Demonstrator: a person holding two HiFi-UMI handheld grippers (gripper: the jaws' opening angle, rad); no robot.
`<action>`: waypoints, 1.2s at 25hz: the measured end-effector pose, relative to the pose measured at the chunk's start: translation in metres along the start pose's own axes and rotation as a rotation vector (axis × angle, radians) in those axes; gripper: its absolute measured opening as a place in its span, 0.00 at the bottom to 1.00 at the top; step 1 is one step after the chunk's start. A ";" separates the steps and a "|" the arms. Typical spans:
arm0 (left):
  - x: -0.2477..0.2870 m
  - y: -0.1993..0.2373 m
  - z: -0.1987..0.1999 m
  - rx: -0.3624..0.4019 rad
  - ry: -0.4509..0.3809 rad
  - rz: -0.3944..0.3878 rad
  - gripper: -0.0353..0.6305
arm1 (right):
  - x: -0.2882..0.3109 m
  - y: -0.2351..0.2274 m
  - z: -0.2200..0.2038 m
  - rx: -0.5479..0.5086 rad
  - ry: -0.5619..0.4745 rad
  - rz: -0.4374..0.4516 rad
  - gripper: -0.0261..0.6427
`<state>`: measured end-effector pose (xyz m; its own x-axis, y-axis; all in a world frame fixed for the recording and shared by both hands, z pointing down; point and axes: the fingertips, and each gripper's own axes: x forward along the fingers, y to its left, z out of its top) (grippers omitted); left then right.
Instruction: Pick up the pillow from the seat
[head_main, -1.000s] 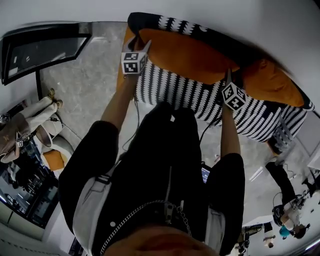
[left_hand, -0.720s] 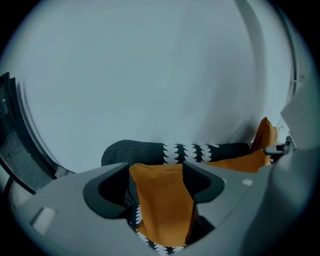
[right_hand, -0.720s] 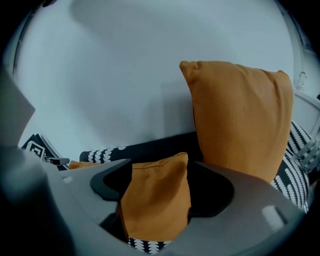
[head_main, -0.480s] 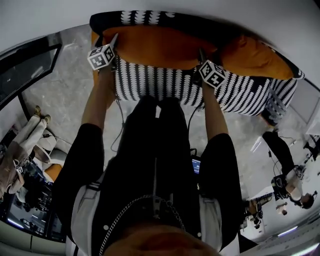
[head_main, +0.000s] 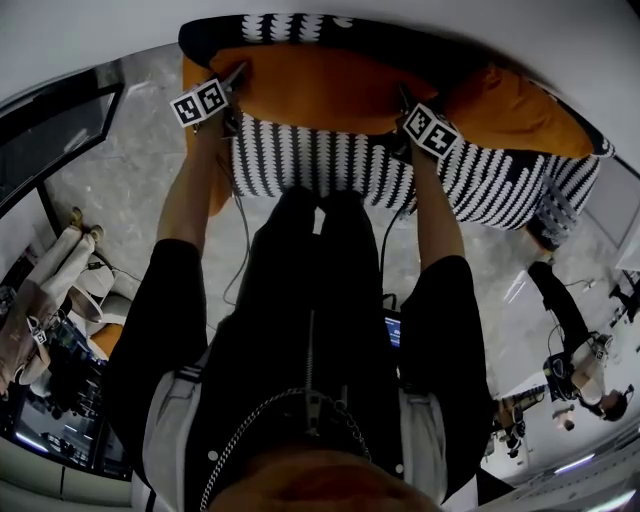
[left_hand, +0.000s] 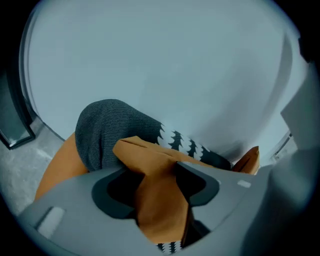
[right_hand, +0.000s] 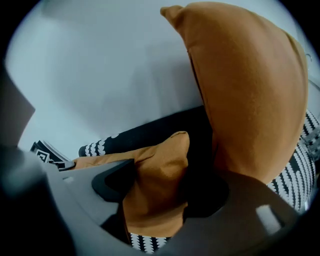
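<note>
Our left gripper (left_hand: 157, 187) and right gripper (right_hand: 152, 192), jaws just closing, each pinch an end corner of the pillow (head_main: 320, 90) lying on the striped seat (head_main: 330, 165); soft and light, we expect it to sag.

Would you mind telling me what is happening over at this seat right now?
A person stands at the black-and-white patterned seat with a gripper in each hand. The left gripper has one corner of the long orange pillow between its jaws, and the right gripper has the opposite corner. Both pairs of jaws have just been closing and appear to pinch the fabric. The pillow lies on the seat, not yet lifted. A second orange pillow stands beside it at the right.
</note>
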<state>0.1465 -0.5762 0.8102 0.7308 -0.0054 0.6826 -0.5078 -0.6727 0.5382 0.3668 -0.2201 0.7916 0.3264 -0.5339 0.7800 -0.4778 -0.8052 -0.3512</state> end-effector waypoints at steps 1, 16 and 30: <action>-0.001 0.000 -0.002 0.008 0.011 0.015 0.42 | 0.000 -0.001 -0.001 0.007 0.014 0.007 0.51; -0.074 -0.008 -0.083 0.247 0.103 0.033 0.21 | -0.058 0.017 -0.081 -0.198 0.198 0.068 0.34; -0.162 -0.061 -0.113 0.297 0.043 0.001 0.14 | -0.127 0.019 -0.094 -0.289 0.226 0.099 0.25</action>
<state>0.0073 -0.4502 0.7224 0.7072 0.0209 0.7067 -0.3478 -0.8600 0.3734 0.2398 -0.1438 0.7348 0.0941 -0.5089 0.8557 -0.7190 -0.6292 -0.2952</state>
